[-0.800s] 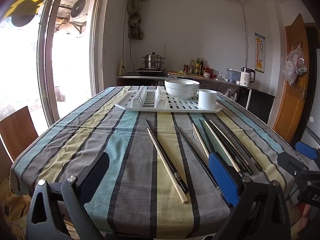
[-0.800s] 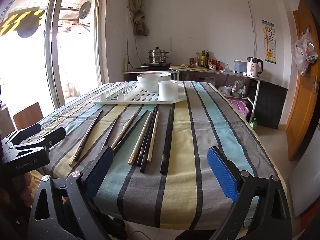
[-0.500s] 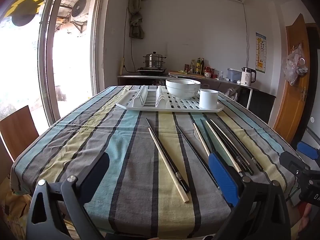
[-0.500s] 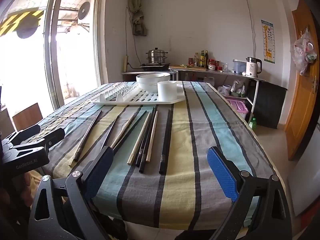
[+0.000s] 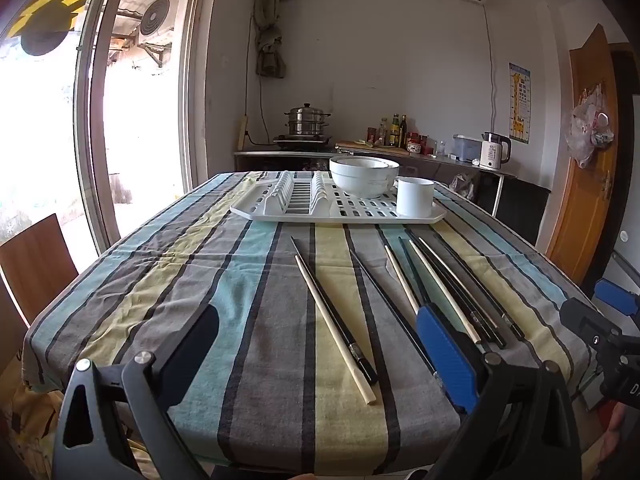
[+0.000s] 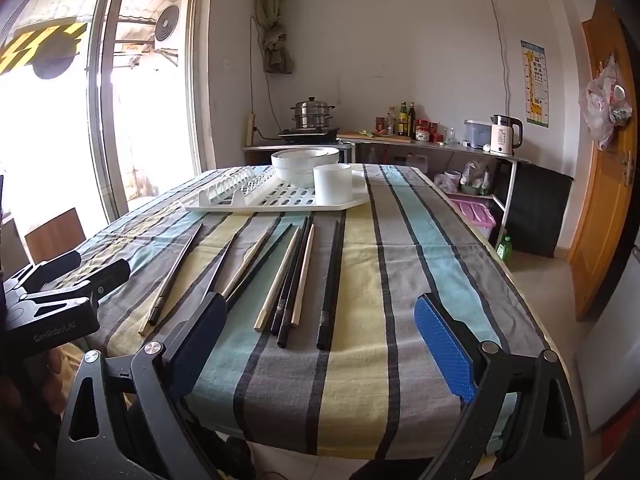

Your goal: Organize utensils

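Several black and pale wooden chopsticks point(image 5: 334, 320) lie lengthwise on the striped tablecloth; in the right wrist view they show as a loose row point(image 6: 298, 276). Behind them a white dish rack point(image 5: 340, 208) holds stacked white bowls point(image 5: 364, 176) and a white cup point(image 5: 415, 197). My left gripper point(image 5: 318, 354) is open and empty above the near table edge, with a chopstick pair between its fingers. My right gripper point(image 6: 320, 344) is open and empty just short of the chopstick ends. The left gripper also shows at the left of the right wrist view point(image 6: 64, 288).
A wooden chair point(image 5: 36, 256) stands at the table's left side by the glass door. A counter point(image 5: 360, 152) with a steamer pot, bottles and a kettle point(image 5: 494, 156) runs along the back wall. An orange door point(image 5: 588, 160) is at the right.
Both grippers have shifted very slightly; the table looks a touch farther away. The chopsticks, rack, bowls and cup have not moved.
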`<state>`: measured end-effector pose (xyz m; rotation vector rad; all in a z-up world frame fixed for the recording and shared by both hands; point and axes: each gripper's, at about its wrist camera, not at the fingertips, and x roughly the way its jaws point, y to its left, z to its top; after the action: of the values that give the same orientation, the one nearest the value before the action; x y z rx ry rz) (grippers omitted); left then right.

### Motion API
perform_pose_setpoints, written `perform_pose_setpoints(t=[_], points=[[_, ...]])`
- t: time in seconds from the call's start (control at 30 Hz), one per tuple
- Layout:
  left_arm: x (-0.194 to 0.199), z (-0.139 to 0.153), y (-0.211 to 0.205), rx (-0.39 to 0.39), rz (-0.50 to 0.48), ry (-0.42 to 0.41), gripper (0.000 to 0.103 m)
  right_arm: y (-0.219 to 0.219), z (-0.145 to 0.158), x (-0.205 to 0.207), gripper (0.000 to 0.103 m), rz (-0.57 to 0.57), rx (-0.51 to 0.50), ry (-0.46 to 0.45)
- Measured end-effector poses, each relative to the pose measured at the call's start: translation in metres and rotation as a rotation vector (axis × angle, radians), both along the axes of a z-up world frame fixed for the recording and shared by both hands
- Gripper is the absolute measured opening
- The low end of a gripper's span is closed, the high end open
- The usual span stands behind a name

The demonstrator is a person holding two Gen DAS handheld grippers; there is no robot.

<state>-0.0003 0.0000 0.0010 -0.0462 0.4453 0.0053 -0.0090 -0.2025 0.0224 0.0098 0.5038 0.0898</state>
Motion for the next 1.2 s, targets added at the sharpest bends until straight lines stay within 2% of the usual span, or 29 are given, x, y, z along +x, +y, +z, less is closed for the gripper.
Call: perform_pose_setpoints(t=[1.2], points=[[-0.0020,0.0046,-0.0024,0.000,-0.011,-0.002,0.101,0.0002,0.0009,0.0004,0.095,-0.003,0.001,-0.008]])
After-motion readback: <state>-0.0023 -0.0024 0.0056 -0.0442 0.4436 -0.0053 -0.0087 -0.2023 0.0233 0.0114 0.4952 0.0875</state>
